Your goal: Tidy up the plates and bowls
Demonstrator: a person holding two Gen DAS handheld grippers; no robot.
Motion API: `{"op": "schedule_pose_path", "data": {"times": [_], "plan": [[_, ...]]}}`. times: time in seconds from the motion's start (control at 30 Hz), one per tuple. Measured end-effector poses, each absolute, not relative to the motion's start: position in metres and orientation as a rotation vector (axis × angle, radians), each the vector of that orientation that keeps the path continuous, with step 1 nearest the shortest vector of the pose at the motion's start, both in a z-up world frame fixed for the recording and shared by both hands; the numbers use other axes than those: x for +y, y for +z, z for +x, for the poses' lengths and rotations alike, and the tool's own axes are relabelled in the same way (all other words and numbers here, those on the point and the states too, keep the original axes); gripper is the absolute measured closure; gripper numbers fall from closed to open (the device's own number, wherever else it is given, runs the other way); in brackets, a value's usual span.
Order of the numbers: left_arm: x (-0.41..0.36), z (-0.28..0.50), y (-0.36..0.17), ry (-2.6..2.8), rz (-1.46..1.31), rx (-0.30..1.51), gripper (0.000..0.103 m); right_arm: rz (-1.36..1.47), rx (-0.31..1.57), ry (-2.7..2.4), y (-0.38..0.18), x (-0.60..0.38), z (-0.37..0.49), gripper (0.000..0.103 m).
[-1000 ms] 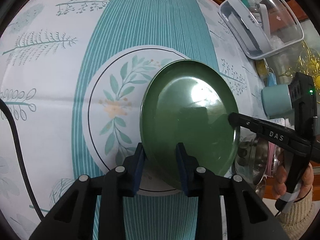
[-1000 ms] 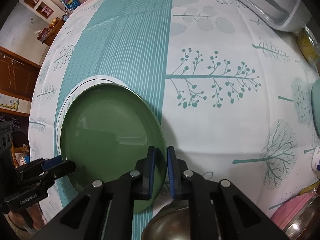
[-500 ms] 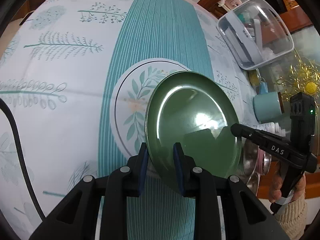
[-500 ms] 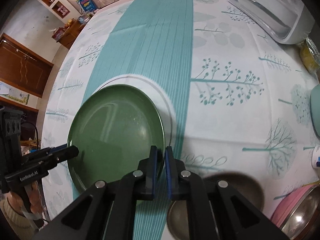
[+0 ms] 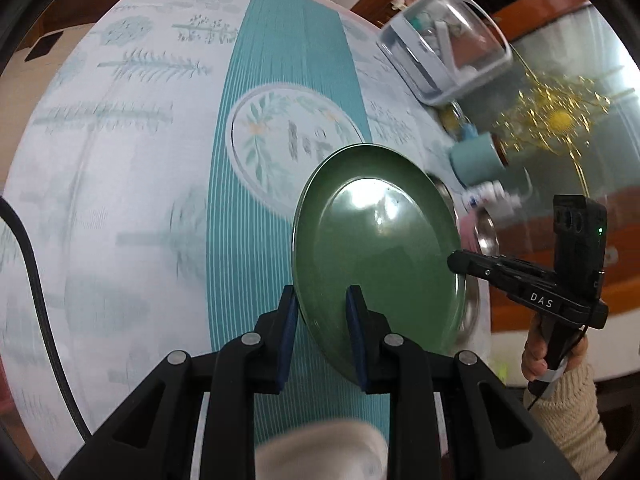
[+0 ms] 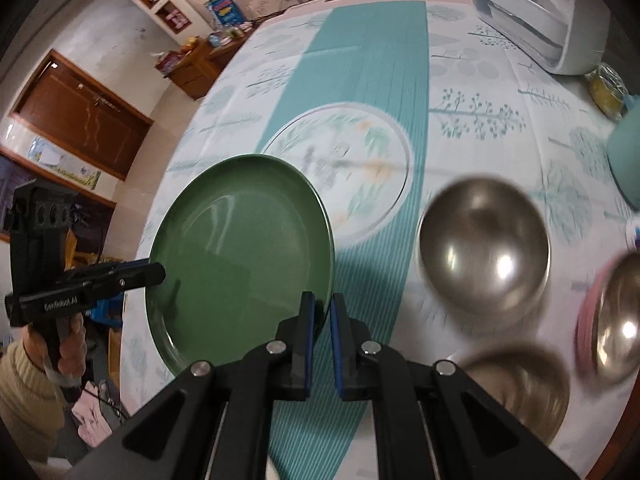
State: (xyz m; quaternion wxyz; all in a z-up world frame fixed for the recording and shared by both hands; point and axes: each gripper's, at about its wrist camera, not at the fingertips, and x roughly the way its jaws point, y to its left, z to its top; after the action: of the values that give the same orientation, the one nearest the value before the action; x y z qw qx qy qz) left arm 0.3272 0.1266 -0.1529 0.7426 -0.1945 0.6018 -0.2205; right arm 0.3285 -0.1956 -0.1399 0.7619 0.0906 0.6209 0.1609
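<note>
A dark green plate (image 5: pixel 376 248) (image 6: pixel 240 248) hangs tilted above the tablecloth, held at two sides. My left gripper (image 5: pixel 322 296) is shut on its near rim, one pad under it and one on top. My right gripper (image 6: pixel 322 304) is shut on the opposite rim, the edge pinched between its blue pads. Each gripper shows in the other's view: the right gripper (image 5: pixel 456 262) at the plate's right edge, the left gripper (image 6: pixel 158 272) at its left edge. Steel bowls (image 6: pixel 484 244) (image 6: pixel 520 384) sit on the cloth to the right of the plate.
A pink-rimmed steel bowl (image 6: pixel 612 320) is at the far right. A teal mug (image 5: pixel 476 160) and a clear lidded box (image 5: pixel 444 40) stand further back. A round leaf motif (image 6: pixel 340 160) is printed on the cloth. The table edge (image 6: pixel 132 280) falls away on the left.
Both grippers have risen with the green plate, lifting it off the printed circle and carrying it nearer the steel bowls. The table looks farther away and blurred.
</note>
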Motion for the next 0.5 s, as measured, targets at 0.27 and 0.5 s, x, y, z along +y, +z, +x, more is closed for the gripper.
{"op": "schedule_pose_path", "data": {"times": [0.27,0.5], "plan": [[0.146,0.210,-0.145,-0.429,-0.437,1.321,0.093,0.188,1.347,0.394,-0.122,-0.172,0.222,0.096],[0.153,0.131,-0.162,-0.347,-0.396,1.359,0.097,0.155,1.362,0.446,-0.132,-0.150,0.149,0.096]]}}
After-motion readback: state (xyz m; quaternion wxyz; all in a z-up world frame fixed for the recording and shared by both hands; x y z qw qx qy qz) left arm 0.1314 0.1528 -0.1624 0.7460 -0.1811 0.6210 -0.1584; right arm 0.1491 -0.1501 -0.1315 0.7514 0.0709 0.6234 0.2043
